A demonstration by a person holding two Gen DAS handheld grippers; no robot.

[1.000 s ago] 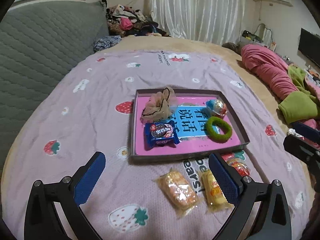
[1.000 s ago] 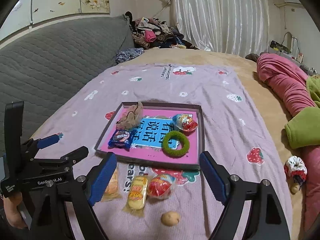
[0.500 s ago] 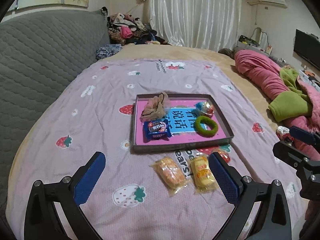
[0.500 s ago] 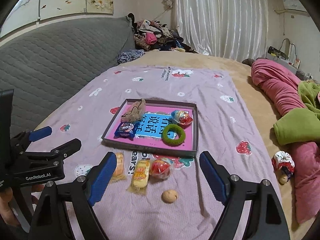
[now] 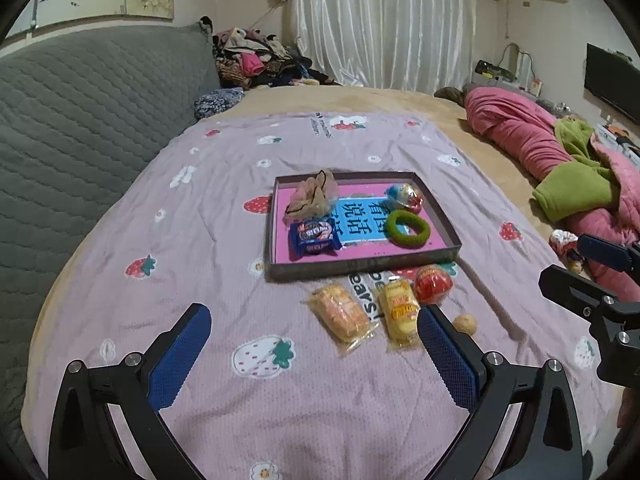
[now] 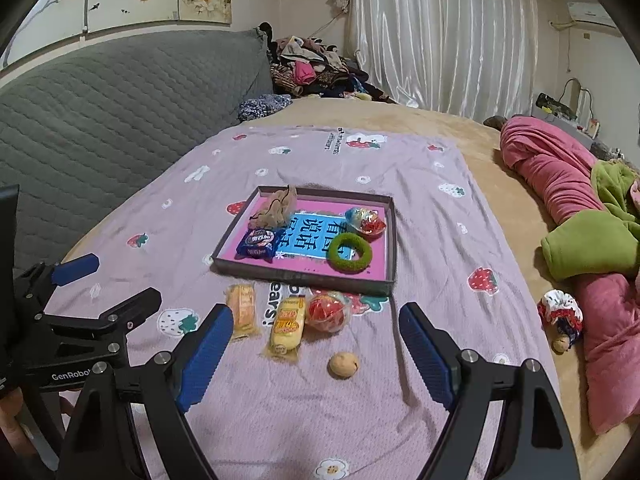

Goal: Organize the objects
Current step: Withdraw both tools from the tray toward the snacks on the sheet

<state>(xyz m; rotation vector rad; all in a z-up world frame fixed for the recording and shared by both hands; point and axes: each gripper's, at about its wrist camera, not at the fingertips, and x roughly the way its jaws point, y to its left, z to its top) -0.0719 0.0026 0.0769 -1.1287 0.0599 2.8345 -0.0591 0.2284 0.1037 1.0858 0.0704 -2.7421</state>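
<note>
A shallow pink-bottomed tray (image 5: 448, 232) (image 6: 394, 240) lies on the strawberry-print blanket. In it are a blue cookie pack (image 5: 315, 236) (image 6: 258, 243), a green ring (image 5: 409, 228) (image 6: 349, 254), a foil-wrapped ball (image 5: 405, 197) (image 6: 366, 220) and a beige hair tie (image 5: 312, 198). In front of the tray lie an orange snack pack (image 5: 342, 316) (image 6: 243, 309), a yellow snack pack (image 5: 399, 312) (image 6: 287, 326), a red wrapped ball (image 5: 433, 289) (image 6: 327, 311) and a walnut (image 5: 465, 324) (image 6: 343, 365). My left gripper (image 5: 314, 354) and right gripper (image 6: 316, 354) are open and empty, held back from the items.
A grey quilted headboard (image 5: 80, 120) runs along the left. Pink and green bedding (image 6: 580, 216) is piled on the right, with a small scrunchie (image 6: 560, 312) beside it. Clothes (image 5: 256, 60) are heaped at the far end by the curtain.
Both grippers have pulled back and up from the tray, so the tray and snacks look smaller and farther. Nothing was grasped or moved.
</note>
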